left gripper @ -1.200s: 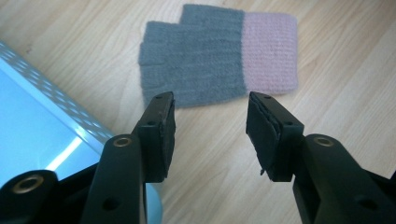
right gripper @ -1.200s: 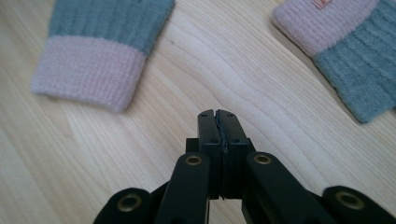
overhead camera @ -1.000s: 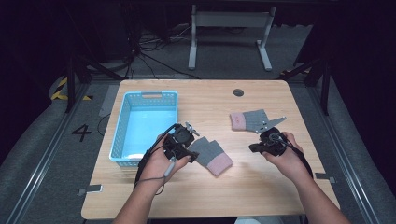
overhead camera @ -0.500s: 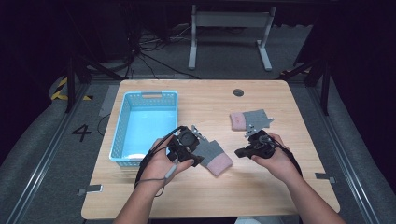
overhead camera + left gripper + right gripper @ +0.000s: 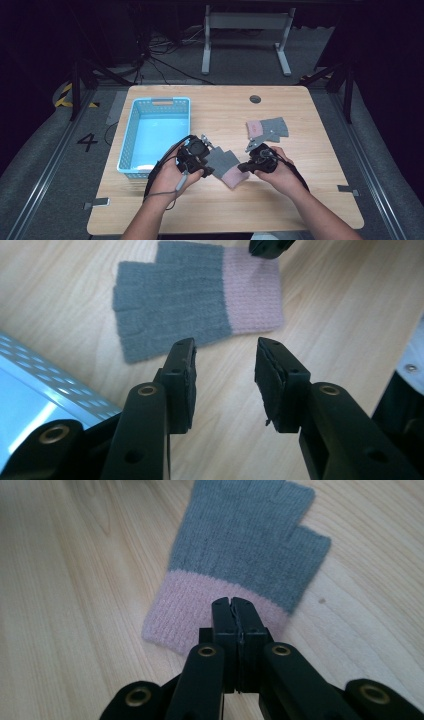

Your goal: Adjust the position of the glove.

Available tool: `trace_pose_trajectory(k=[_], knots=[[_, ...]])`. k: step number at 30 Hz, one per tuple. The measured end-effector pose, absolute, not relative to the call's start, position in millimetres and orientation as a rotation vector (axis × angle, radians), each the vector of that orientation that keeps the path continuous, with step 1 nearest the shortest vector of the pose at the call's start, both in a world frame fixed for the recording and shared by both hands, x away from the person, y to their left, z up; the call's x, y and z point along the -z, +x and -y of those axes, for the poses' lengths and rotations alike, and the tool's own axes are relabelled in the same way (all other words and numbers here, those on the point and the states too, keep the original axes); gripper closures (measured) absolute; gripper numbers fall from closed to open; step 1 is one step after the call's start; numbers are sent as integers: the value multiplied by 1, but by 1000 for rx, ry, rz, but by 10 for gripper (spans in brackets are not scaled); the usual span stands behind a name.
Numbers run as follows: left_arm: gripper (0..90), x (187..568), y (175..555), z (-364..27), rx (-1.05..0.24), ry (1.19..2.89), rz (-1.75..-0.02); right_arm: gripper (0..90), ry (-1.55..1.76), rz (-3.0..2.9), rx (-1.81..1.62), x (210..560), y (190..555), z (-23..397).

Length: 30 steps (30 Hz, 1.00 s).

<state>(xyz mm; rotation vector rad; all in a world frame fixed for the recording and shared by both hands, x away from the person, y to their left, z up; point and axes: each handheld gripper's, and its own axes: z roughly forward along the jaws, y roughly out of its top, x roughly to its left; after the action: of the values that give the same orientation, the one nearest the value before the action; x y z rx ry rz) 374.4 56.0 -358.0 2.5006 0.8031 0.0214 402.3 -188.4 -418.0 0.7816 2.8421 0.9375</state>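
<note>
fingers (image 5: 182, 385) of the left gripper (image 5: 225, 382), lately closing, are seen parted above bare wood just short of the grey-and-pink glove (image 5: 195, 297); right gripper (image 5: 234, 611) jaws are pressed together over its pink cuff; from above, glove (image 5: 226, 165) is found near the tabletop's front edge, beside the blue basket (image 5: 131, 142)

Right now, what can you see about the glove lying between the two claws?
The glove is a fuzzy knit one, grey with a pink cuff and short cut-off fingers. It lies flat on the wooden table, near the blue basket. The right claw, shut, hovers at its cuff; touching is unclear. The left claw, just been closing, holds nothing.
</note>
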Motion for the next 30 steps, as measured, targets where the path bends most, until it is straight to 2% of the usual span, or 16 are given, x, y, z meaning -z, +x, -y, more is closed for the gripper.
trace_pose_trajectory(k=[14, 30], knots=[[591, 358, 373, -57, -22, 2480, -805, 900, 711, -2889, -869, 426, 392, 168], [577, 359, 374, -57, -6, 2464, -800, 900, 721, -2916, -810, 430, 391, 173]])
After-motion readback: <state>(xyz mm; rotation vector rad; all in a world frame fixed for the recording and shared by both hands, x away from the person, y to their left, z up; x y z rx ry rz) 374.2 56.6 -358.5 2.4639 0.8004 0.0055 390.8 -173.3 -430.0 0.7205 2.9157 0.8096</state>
